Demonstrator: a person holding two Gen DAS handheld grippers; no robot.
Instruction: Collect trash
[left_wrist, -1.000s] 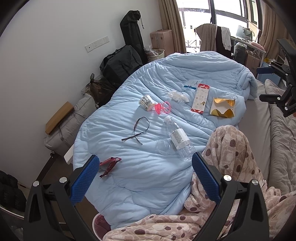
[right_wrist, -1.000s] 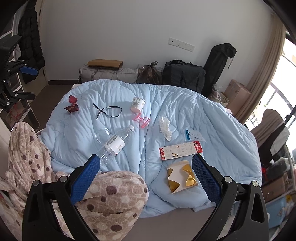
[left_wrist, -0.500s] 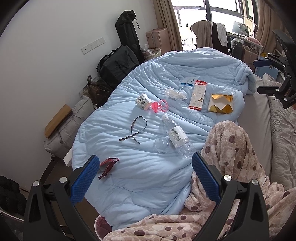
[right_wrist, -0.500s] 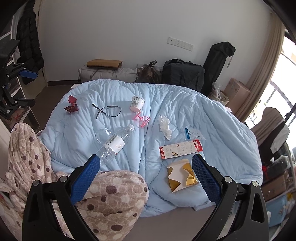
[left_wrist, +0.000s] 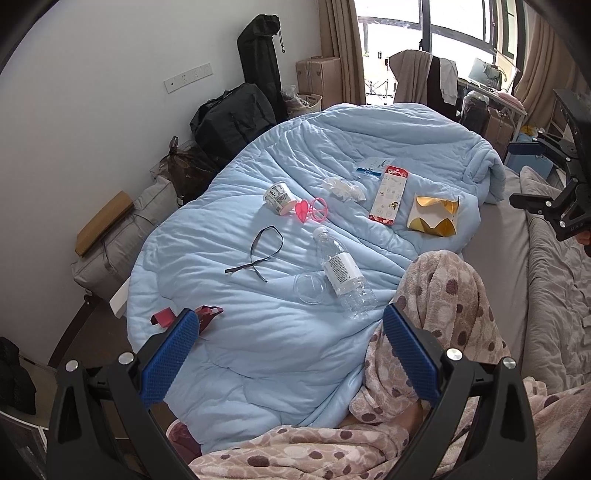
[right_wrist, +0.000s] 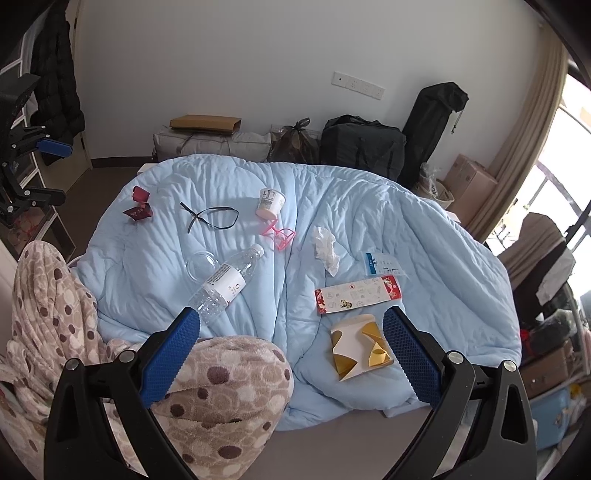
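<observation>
Trash lies scattered on a light blue quilt (left_wrist: 295, 350): a clear plastic bottle (left_wrist: 341, 269), a clear round lid (left_wrist: 310, 288), a paper cup (left_wrist: 279, 197), a crumpled tissue (left_wrist: 341, 188), a red-and-white card (left_wrist: 389, 195), a gold-and-white paper box (left_wrist: 434, 216), a black ribbon (left_wrist: 262, 251) and dark red wrappers (left_wrist: 207, 314). My left gripper (left_wrist: 291, 350) is open and empty above the quilt's near edge. My right gripper (right_wrist: 291, 350) is open and empty, held above the bottle (right_wrist: 227, 284) and the gold box (right_wrist: 360, 350).
A spotted beige blanket (left_wrist: 439, 295) is bunched at the quilt's edge. Pink toy glasses (left_wrist: 312, 212) lie by the cup. Bags and boxes (left_wrist: 232, 118) line the wall. A grey sheet (left_wrist: 509, 266) lies to the right.
Both grippers have drifted slightly; the left view has shifted a little so the bed items sit lower and further left. Nothing was grasped or moved.
</observation>
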